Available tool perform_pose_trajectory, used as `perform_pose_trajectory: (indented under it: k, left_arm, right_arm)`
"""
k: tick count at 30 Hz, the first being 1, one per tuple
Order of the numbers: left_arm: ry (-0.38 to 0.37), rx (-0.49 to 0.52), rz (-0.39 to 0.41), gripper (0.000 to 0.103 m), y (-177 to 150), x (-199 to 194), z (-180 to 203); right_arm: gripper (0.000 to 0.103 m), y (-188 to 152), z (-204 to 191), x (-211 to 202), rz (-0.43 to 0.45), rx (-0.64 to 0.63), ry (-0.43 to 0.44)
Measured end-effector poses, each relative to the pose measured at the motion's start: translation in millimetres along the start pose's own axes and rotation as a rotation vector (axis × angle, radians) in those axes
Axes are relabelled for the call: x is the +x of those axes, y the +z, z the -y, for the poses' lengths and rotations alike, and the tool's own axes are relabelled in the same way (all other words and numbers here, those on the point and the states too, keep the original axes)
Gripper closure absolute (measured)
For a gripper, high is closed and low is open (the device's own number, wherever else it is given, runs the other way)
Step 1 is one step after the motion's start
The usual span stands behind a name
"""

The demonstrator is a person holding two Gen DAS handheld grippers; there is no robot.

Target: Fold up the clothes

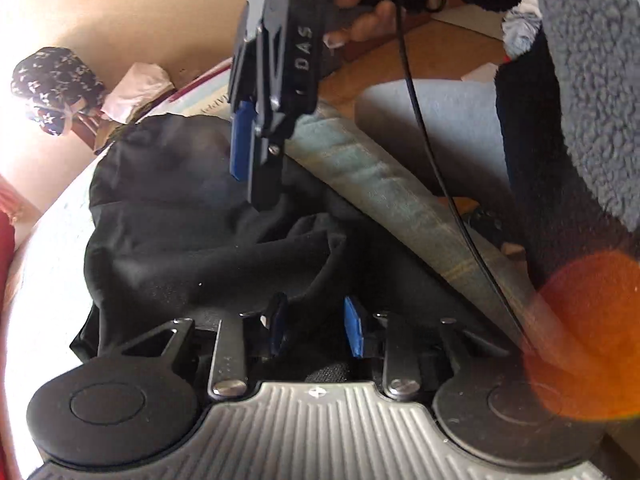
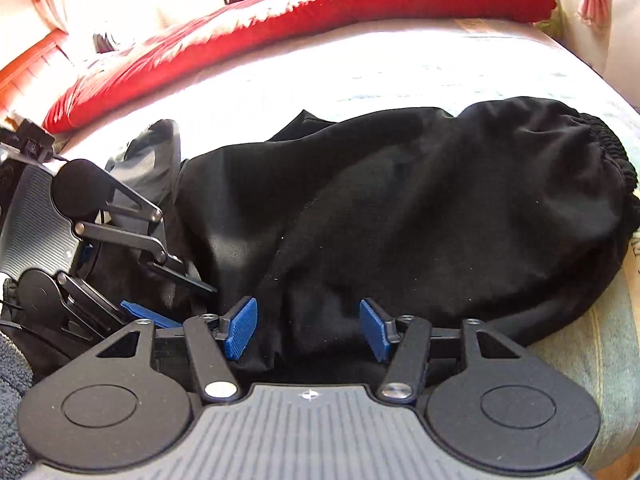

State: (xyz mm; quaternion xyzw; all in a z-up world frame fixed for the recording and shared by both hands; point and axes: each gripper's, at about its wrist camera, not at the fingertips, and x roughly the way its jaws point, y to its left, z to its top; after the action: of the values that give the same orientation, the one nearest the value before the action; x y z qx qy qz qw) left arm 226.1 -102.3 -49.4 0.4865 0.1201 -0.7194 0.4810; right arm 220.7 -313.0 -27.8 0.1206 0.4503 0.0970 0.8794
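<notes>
A black garment [image 2: 400,208] with a gathered elastic band [image 2: 612,152] at its right end lies crumpled on a pale bed sheet [image 2: 360,80]. It also fills the middle of the left wrist view, black garment [image 1: 192,224]. My right gripper [image 2: 307,330] stands open low over the cloth's near edge, its blue pads [image 2: 240,326] wide apart with cloth under the gap. Held by a hand, the right gripper [image 1: 252,168] comes down from above onto the cloth. My left gripper [image 1: 316,326] is at the cloth's left end with its pads a narrow gap apart and dark cloth between them. The left gripper [image 2: 176,304] shows at the left edge.
A red blanket [image 2: 320,12] lies along the far side of the bed. A person's jeans leg [image 1: 380,188] runs beside the garment, and a grey fleece sleeve [image 1: 592,80] hangs at the right. A patterned bag [image 1: 52,84] and papers sit beyond the bed.
</notes>
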Motion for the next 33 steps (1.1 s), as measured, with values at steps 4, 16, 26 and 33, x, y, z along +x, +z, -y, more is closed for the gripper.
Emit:
perform_pose_trajectory:
  k: [4,16,26,33]
  left_arm:
    - [-0.062,-0.043,-0.021,0.078,-1,6,-7]
    - [-0.086,-0.115,-0.052,0.077,-2,8,-9]
    - [-0.117,-0.192,-0.039,0.076,-6,10,-18]
    - [-0.139,-0.251,-0.025,0.074,-9,12,-25]
  right_arm:
    - [0.038,-14,17,-14,0.086,0.127,-0.020]
    - [0.036,-24,125,-11,0.263,0.550,0.008]
    - [0.000,-31,135,22,0.360,0.676,0.096]
    - [0.000,-46,147,28,0.472,0.788,0.186]
